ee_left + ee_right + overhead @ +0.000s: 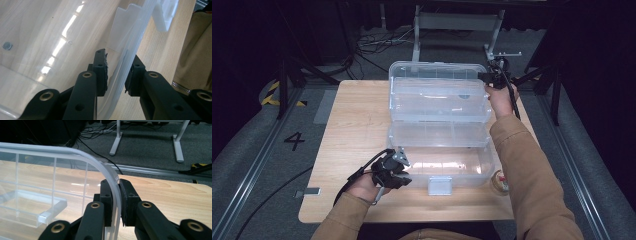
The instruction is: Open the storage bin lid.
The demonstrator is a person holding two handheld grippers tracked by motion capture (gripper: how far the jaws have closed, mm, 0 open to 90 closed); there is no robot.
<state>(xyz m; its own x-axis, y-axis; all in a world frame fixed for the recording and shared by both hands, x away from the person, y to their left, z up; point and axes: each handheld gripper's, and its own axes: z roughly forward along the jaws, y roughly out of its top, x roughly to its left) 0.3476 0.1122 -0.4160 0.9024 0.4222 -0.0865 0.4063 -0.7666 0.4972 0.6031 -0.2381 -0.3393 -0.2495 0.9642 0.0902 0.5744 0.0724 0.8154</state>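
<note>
Right gripper view: the right gripper was pressed together on the rounded rim of the clear plastic organiser box's lid, one pad inside the rim and one outside, a hold that would keep the raised lid from dropping or steer it on its hinge.

Left gripper view: the left gripper straddled the front wall of the box's bottom tub, jaws partly spread; the inner pad stood off the plastic, and whether the outer pad touched it cannot be told. Judged purpose: to brace the base so it does not slide while the lid is worked.

High view: the organiser box sat mid-worktop, fanned open, its stepped trays exposed and its latch facing the person. The left gripper sat at the near-left corner, the right gripper at the far-right corner. A small round item lay just beside the tub. The wooden worktop carried everything.
</note>
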